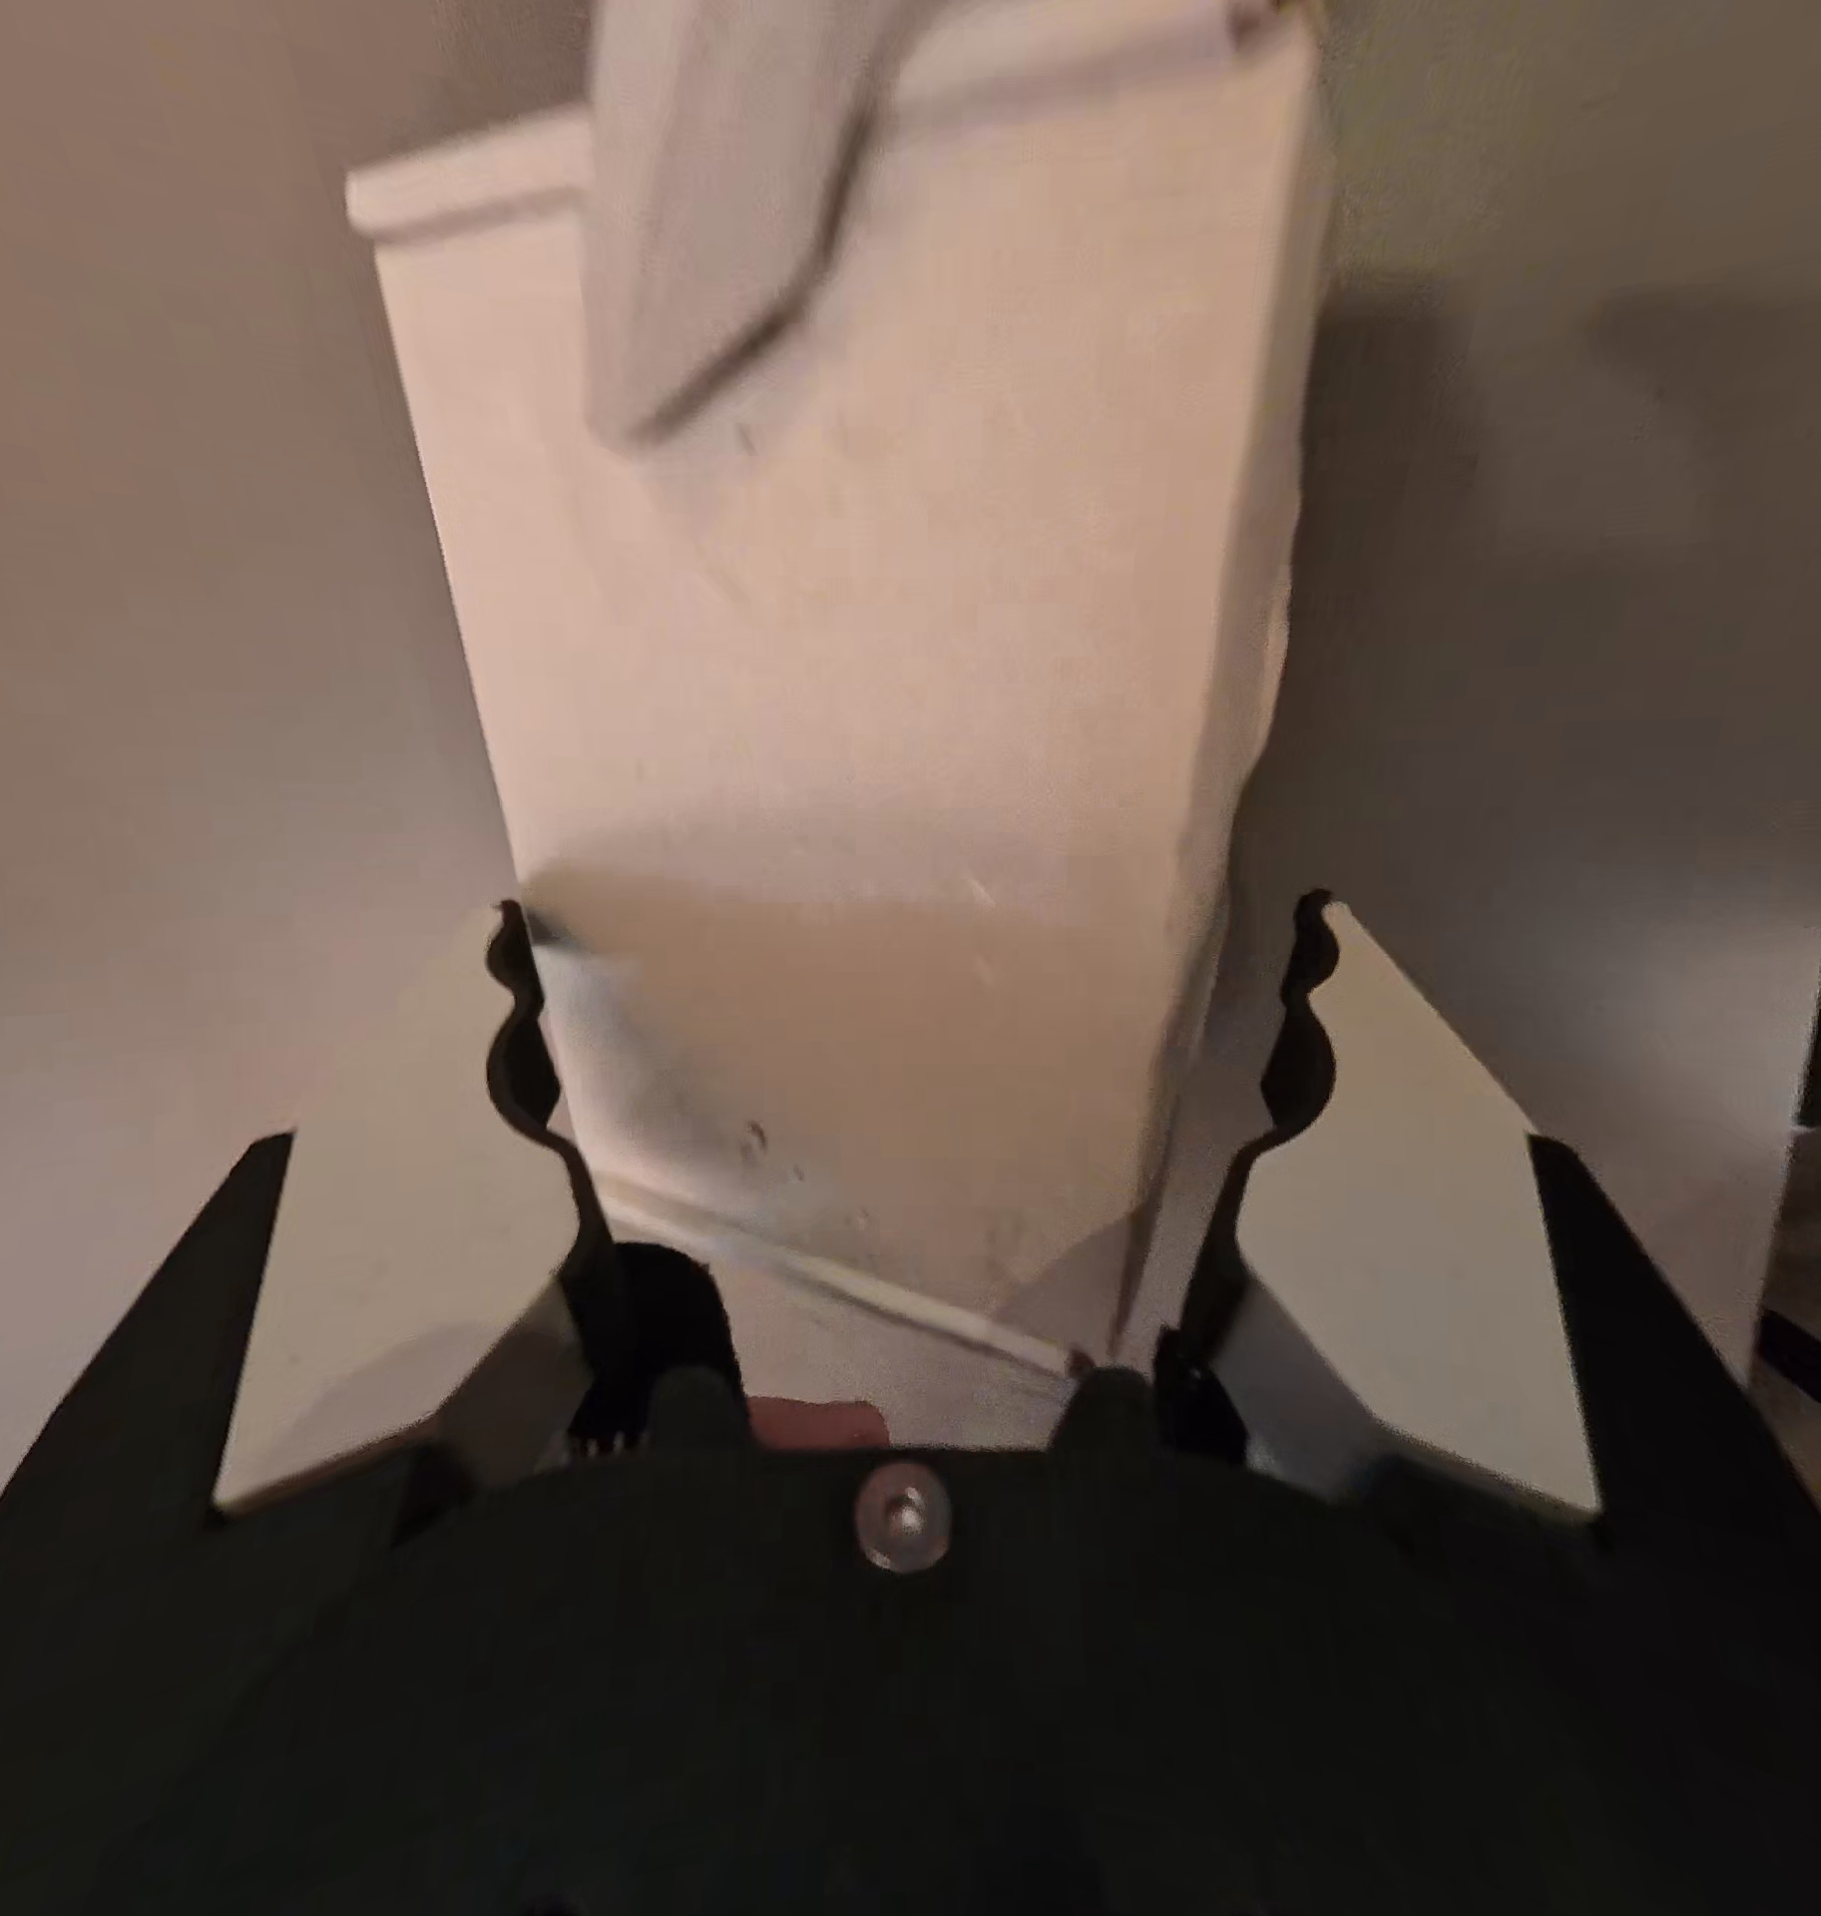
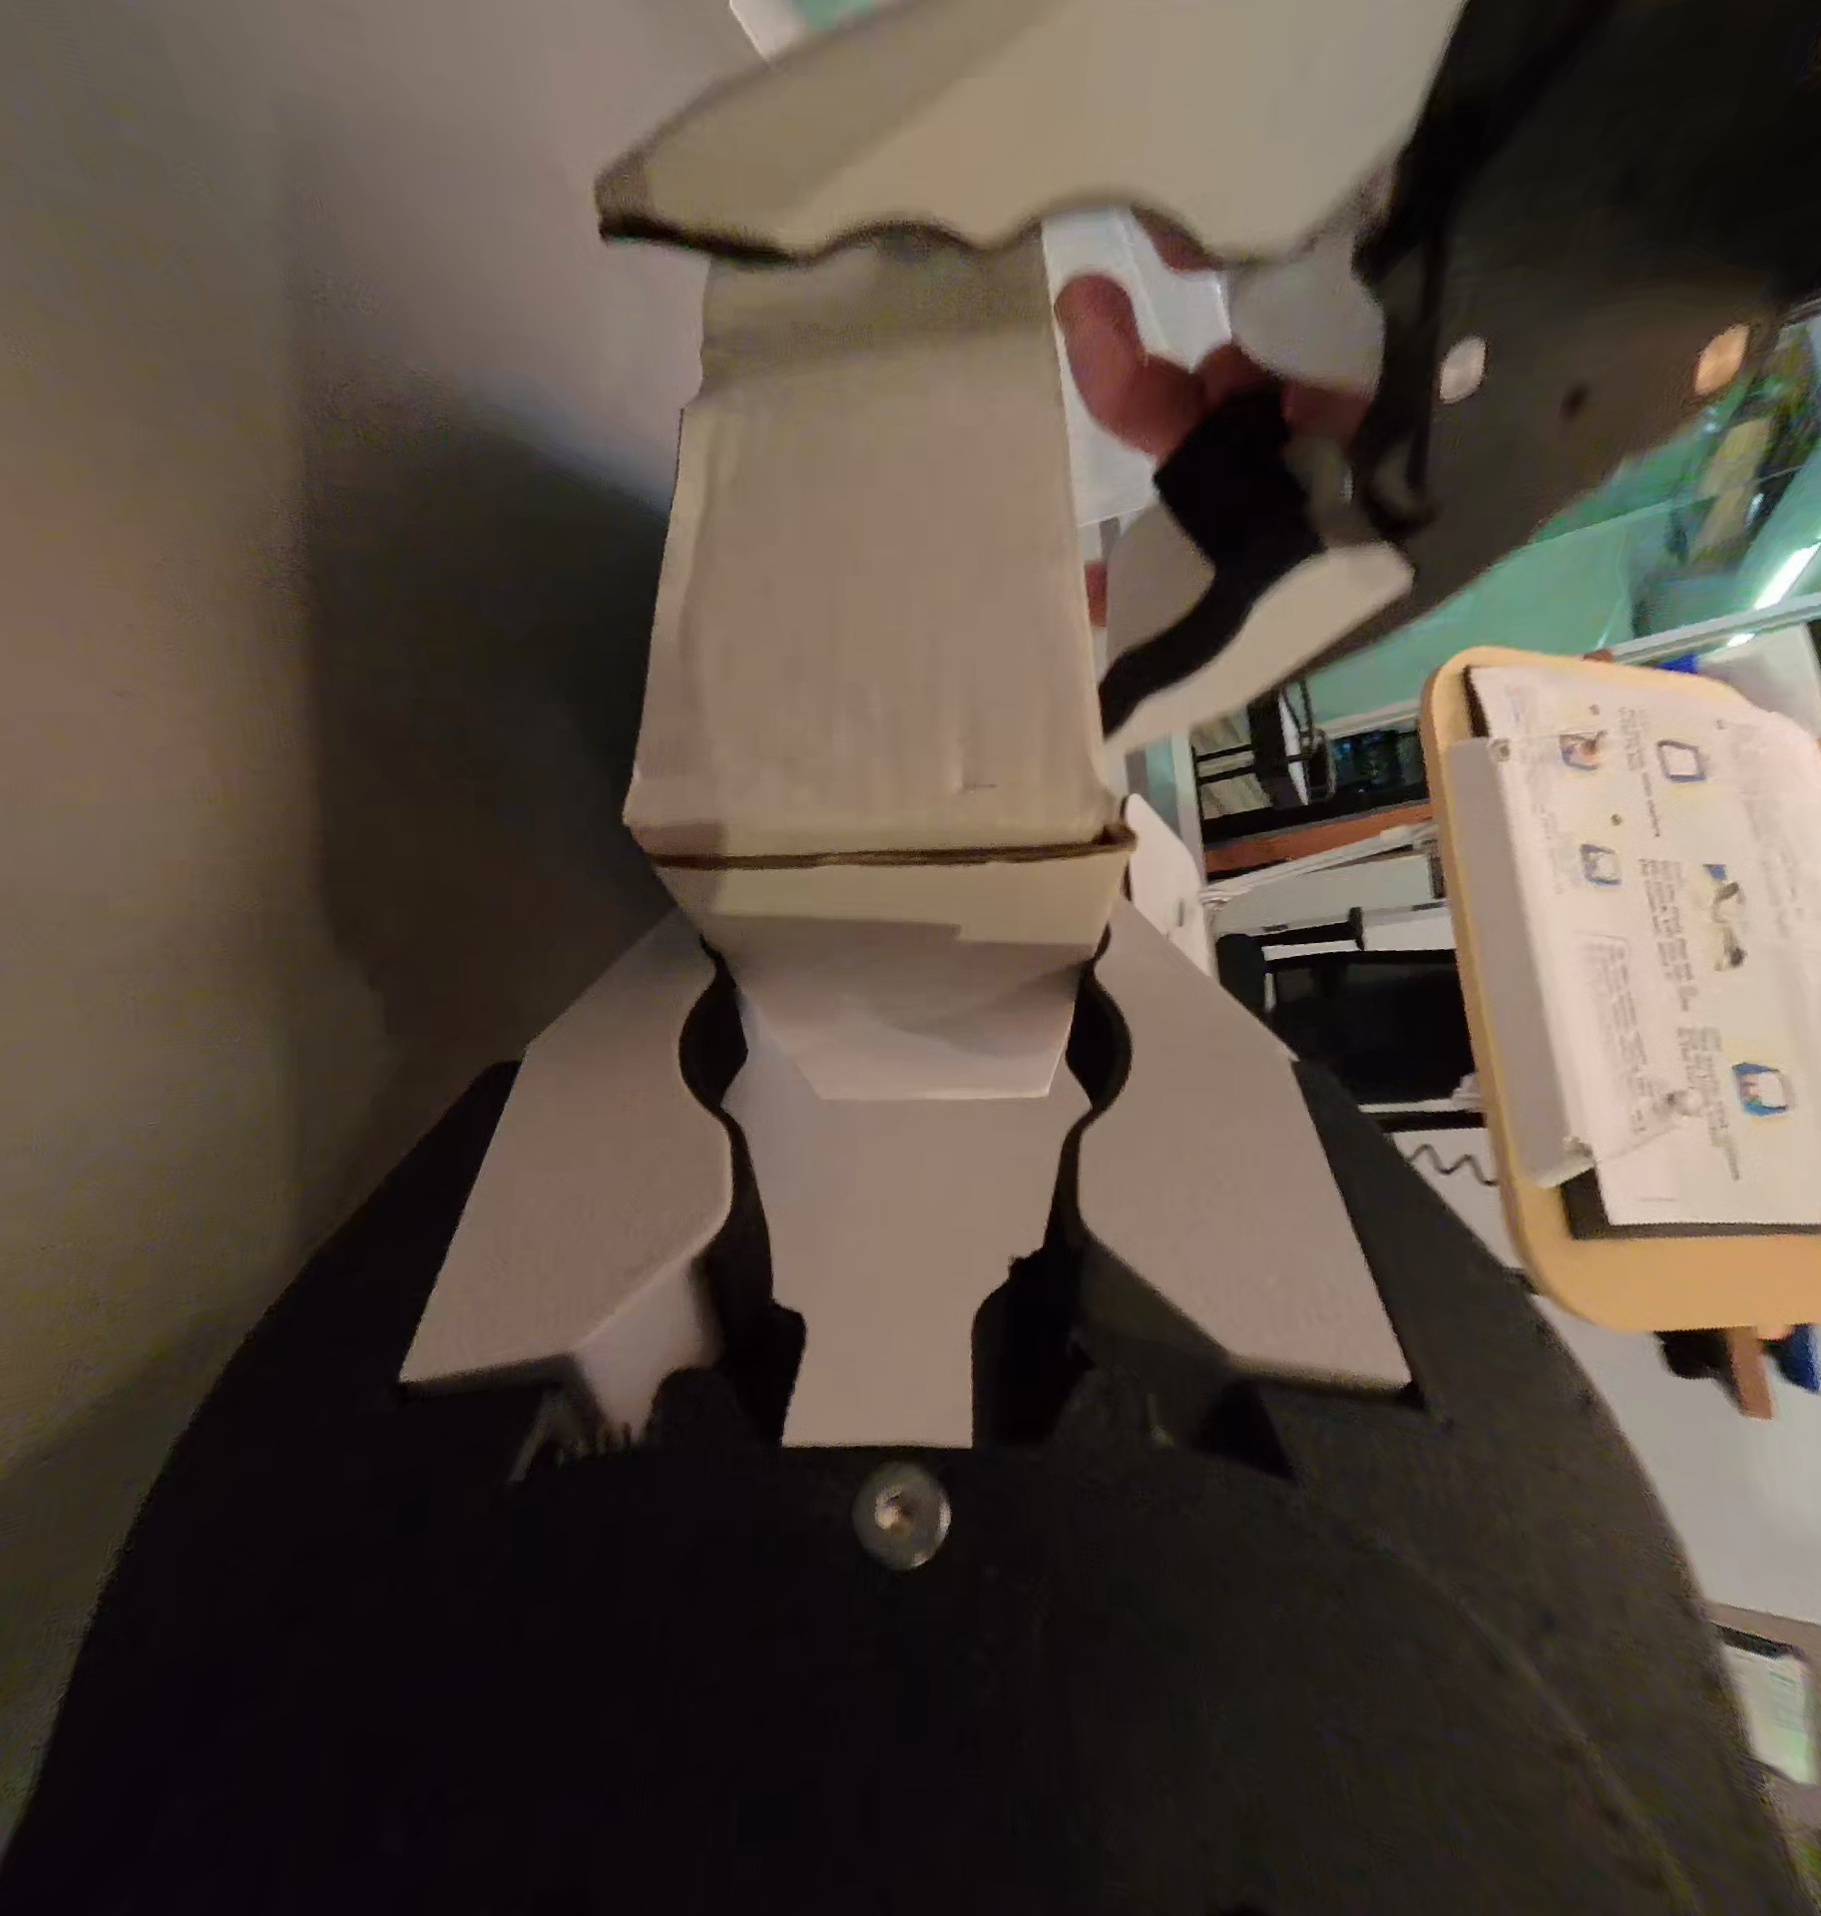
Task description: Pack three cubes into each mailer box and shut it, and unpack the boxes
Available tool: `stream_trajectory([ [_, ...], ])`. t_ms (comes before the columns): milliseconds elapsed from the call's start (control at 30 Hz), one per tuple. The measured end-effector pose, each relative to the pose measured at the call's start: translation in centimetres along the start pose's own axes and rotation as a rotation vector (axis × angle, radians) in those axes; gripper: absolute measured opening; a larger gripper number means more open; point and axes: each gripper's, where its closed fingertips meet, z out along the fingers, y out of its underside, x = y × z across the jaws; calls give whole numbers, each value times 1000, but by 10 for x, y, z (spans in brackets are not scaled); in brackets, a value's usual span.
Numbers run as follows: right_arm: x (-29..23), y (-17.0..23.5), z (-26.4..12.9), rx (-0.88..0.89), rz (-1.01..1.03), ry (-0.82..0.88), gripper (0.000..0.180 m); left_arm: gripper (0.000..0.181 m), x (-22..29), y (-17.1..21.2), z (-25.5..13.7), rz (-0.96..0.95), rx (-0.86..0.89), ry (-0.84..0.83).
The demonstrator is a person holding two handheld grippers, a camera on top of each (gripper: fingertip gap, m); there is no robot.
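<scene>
A white cardboard mailer box (image 1: 864,664) is held between both grippers, closed as far as I can see. My left gripper (image 1: 906,995) is shut on its near end, with the box filling the gap between the jaws. One grey finger (image 1: 699,228) of the right gripper reaches onto the far end. In the right wrist view my right gripper (image 2: 901,995) is shut on the box (image 2: 864,622) at an end flap. The left gripper (image 2: 864,456) clamps the opposite end, with a hand (image 2: 1124,363) behind it. No cubes are visible.
A plain beige-grey surface (image 1: 159,622) lies behind the box. At the right, a wooden-rimmed board (image 2: 1486,1037) carries printed paper sheets. Office furniture and green glass panels (image 2: 1611,539) show beyond it. A small red patch (image 1: 813,1420) by the left gripper's base is unclear.
</scene>
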Motion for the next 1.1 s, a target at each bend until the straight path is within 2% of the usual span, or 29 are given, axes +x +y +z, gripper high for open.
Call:
stream_trajectory([
  [33,-1,3,-2,12,34,-13,61,138,1,5,-2,-1,10,-44],
  [200,-2,14,-12,58,124,-65,60,130,12,23,-5,-4,122,-264],
  [467,-5,21,-24,147,286,-181,61,90,-22,8,-4,50,287,-778],
  [600,-6,22,-26,154,305,-204,60,86,-32,-10,-4,72,429,-856],
  [667,-5,24,-26,146,332,-211,61,83,-32,-15,-6,47,505,-841],
  [767,-5,24,-28,113,329,-212,61,79,-34,-15,-6,47,484,-837],
  [833,0,18,-33,113,336,-197,87,78,-32,-17,-5,11,474,-797],
  [867,3,12,-36,122,334,-186,91,78,-32,-17,-4,16,459,-796],
  [933,9,0,-41,130,311,-154,88,77,-31,-17,-3,19,442,-781],
  [1033,16,-4,-43,119,286,-100,66,77,-31,-17,-3,19,439,-761],
  [1100,15,-5,-43,126,305,-104,65,78,-31,-17,-3,25,432,-758],
])
